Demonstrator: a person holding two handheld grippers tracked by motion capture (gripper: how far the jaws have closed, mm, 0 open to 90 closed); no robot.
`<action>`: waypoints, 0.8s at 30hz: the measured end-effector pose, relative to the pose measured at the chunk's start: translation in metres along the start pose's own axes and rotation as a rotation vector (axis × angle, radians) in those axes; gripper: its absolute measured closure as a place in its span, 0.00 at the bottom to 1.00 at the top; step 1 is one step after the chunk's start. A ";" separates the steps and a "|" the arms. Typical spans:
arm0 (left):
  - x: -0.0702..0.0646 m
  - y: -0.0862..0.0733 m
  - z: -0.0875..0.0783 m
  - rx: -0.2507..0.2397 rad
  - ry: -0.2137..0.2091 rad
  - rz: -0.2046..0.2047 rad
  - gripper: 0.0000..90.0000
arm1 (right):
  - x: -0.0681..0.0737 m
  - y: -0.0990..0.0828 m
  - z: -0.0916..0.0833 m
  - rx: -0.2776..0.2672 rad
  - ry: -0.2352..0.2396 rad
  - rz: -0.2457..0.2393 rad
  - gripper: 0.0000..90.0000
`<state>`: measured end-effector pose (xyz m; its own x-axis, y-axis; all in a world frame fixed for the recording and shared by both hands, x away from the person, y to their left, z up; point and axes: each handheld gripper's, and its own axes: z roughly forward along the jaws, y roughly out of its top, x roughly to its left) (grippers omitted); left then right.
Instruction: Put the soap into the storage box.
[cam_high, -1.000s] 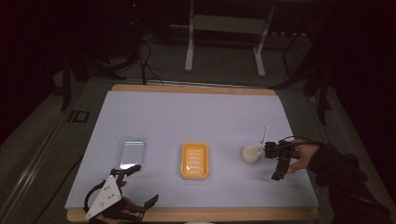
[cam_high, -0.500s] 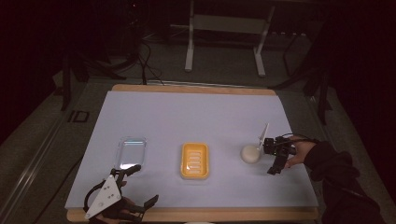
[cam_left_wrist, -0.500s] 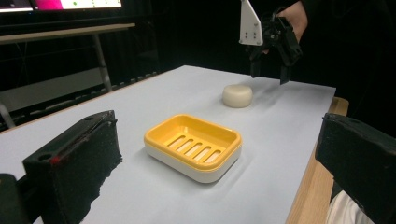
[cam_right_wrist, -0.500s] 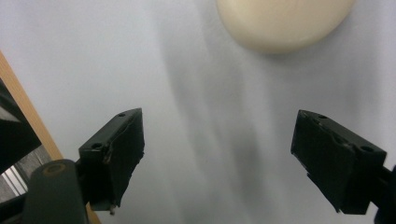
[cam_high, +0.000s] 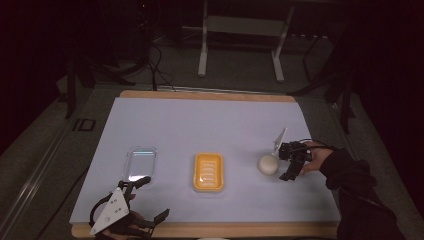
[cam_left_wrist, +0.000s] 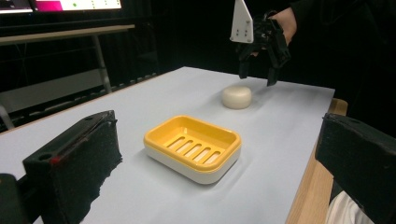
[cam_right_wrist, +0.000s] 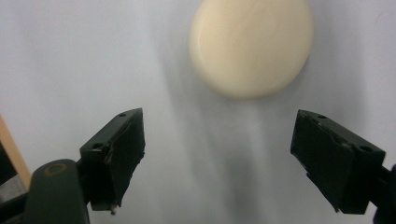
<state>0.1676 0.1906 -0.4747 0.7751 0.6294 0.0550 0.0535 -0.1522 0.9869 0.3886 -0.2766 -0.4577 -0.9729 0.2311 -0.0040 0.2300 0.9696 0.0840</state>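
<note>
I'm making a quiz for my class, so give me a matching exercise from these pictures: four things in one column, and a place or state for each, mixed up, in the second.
Things:
1. soap
2. soap dish
3. clear lid
4. right gripper

Places or states:
A. yellow, in the middle of the table, nothing in it
B. open, just beside the soap, not touching it
C. nearest the left gripper
D. cream, lying on the mat between the dish and the right gripper

Pairs: 1-D, 2-A, 3-C, 4-B

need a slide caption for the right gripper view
Open right claw poised above a round cream soap on the pale mat.
</note>
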 end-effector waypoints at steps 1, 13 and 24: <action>0.000 0.000 0.000 0.000 0.000 0.000 0.00 | -0.001 0.001 0.000 -0.010 -0.009 -0.007 0.19; 0.000 0.000 0.000 -0.004 -0.002 -0.001 0.00 | -0.006 0.002 0.003 -0.071 -0.034 0.009 0.19; 0.000 0.000 0.001 -0.002 -0.005 -0.001 0.00 | -0.011 0.003 0.023 -0.123 0.000 0.011 0.20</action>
<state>0.1680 0.1901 -0.4752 0.7779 0.6261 0.0534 0.0531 -0.1501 0.9872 0.4001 -0.2746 -0.4801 -0.9703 0.2419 -0.0020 0.2364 0.9498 0.2052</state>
